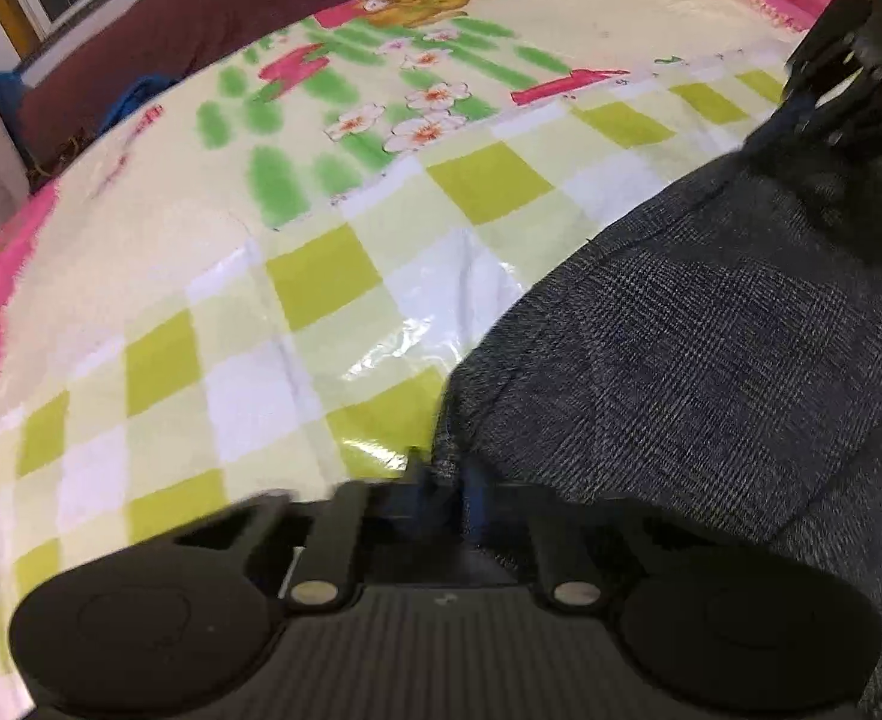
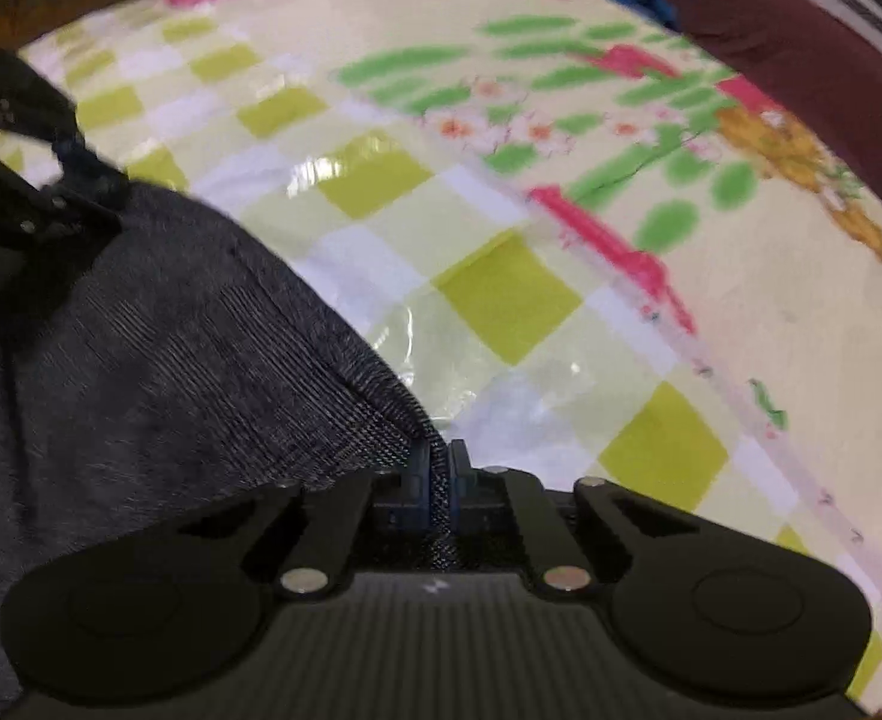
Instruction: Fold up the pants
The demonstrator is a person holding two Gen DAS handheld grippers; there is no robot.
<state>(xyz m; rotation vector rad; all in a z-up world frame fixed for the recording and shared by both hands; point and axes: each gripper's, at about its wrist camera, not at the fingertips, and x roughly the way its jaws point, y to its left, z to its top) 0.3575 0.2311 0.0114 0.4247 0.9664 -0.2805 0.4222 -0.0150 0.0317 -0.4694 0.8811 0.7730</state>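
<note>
Where the right gripper (image 2: 440, 468) closes, its blue fingers (image 2: 418, 483) pinch a thin edge of the dark grey pants (image 2: 159, 354), and a strip of woven cloth stands upright between the two pads. The left gripper (image 1: 444, 489) is likewise drawn together on the near corner of the same garment, though blur hides the exact contact; its fingers (image 1: 478, 501) show no gap. Each gripper appears in the other's view, at the far edge of the cloth, so both take hold along one border, well apart.

The pants lie on a plastic-covered sheet (image 1: 321, 276), checked in green and white with a flower print, spread over a bed. From the left wrist view they fill the right side; from the right wrist view, the left side.

Handling judgement: the fabric is soft, limp and light. It sags between the two holds and will not keep a line unless held taut. The glossy cover probably lets the cloth slide easily. Hold at hems or seams, where layers are thicker, and lift both ends together.
</note>
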